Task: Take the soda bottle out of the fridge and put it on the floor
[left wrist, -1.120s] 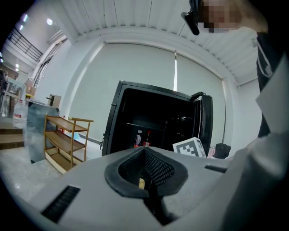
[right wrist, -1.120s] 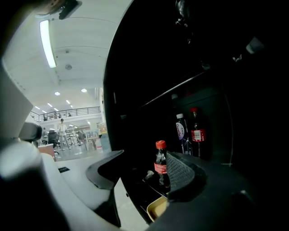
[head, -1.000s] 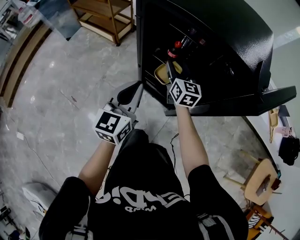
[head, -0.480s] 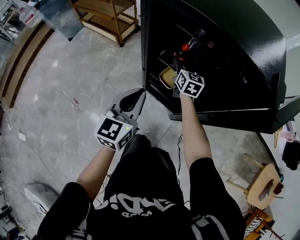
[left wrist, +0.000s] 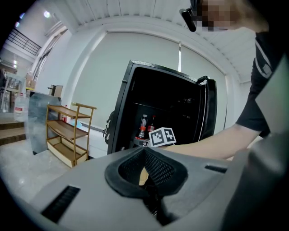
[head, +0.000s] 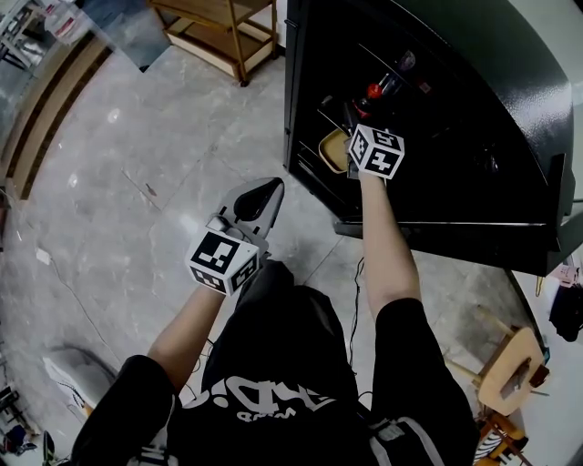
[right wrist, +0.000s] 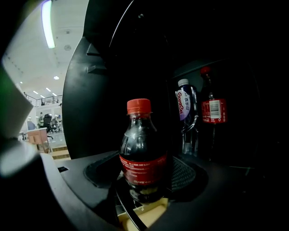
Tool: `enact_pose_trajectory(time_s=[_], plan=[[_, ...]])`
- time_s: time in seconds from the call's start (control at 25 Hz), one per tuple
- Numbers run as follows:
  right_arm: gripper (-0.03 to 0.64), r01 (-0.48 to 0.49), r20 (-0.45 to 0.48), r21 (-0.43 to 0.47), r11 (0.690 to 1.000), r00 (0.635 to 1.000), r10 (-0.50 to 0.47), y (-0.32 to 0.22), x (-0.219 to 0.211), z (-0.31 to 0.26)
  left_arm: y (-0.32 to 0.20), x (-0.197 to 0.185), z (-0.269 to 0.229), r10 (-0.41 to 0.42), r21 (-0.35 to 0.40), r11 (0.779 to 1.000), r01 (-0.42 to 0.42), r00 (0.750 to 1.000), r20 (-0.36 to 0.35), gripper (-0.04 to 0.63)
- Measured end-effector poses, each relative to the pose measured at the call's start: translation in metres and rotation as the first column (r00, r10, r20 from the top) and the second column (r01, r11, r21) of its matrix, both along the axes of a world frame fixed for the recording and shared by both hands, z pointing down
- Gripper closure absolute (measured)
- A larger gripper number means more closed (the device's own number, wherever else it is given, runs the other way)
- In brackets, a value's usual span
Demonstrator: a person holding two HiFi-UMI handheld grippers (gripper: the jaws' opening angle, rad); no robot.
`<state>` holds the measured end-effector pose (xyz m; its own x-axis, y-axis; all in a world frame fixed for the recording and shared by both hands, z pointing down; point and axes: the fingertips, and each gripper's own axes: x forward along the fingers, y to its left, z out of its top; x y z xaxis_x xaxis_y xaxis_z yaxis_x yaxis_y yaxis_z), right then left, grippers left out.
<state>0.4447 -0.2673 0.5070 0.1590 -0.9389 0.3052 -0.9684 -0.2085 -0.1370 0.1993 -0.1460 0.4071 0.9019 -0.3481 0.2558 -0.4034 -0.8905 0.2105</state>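
Observation:
A small dark soda bottle (right wrist: 143, 153) with a red cap and red label stands upright on a fridge shelf, over a yellow tray. My right gripper (right wrist: 143, 177) reaches into the black fridge (head: 455, 182) with a jaw on each side of that bottle. Its jaws have just been opening, and the left pad stands clear of the bottle. In the head view the right gripper (head: 355, 109) sits just below the bottle's red cap (head: 373, 91). My left gripper (head: 260, 193) hangs shut and empty over the floor, left of the fridge; its tips (left wrist: 144, 151) meet.
Behind the soda bottle stand a purple-label bottle (right wrist: 185, 108) and a taller red-label bottle (right wrist: 212, 110). A yellow tray (head: 332, 150) lies on the shelf. A wooden rack (head: 219, 27) stands to the fridge's left, a wooden chair (head: 510, 355) at lower right. Grey stone floor (head: 137, 182) spreads left.
My right gripper has gone further into the fridge, up to the red-capped bottle. The left gripper stayed low beside the fridge, shut.

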Motion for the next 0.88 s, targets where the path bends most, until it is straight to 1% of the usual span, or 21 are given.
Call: enact_pose_trajectory(time_s=[0.16, 0.52, 0.64, 0.88], plan=[[0.299, 0.008, -0.031, -0.017, 1.0, 0.999, -0.008, 0.005, -0.002, -0.001, 0.002, -0.004, 0.002, -0.015, -0.008, 1.0, 0.015, 1.0, -0.008, 0.589], [0.302, 0.024, -0.036, -0.009, 1.0, 0.999, -0.024, 0.027, -0.024, -0.024, 0.009, -0.013, -0.015, -0.039, -0.013, 0.999, 0.039, 0.999, -0.004, 0.589], [0.302, 0.052, -0.029, 0.009, 0.999, 0.998, -0.052, 0.039, -0.038, -0.042, 0.014, -0.018, -0.029, -0.055, -0.013, 0.998, 0.055, 0.998, -0.007, 0.589], [0.302, 0.116, -0.023, 0.006, 0.993, 0.993, -0.115, 0.063, -0.072, -0.075, 0.035, -0.031, -0.062, -0.089, -0.027, 0.996, 0.089, 0.996, -0.018, 0.589]])
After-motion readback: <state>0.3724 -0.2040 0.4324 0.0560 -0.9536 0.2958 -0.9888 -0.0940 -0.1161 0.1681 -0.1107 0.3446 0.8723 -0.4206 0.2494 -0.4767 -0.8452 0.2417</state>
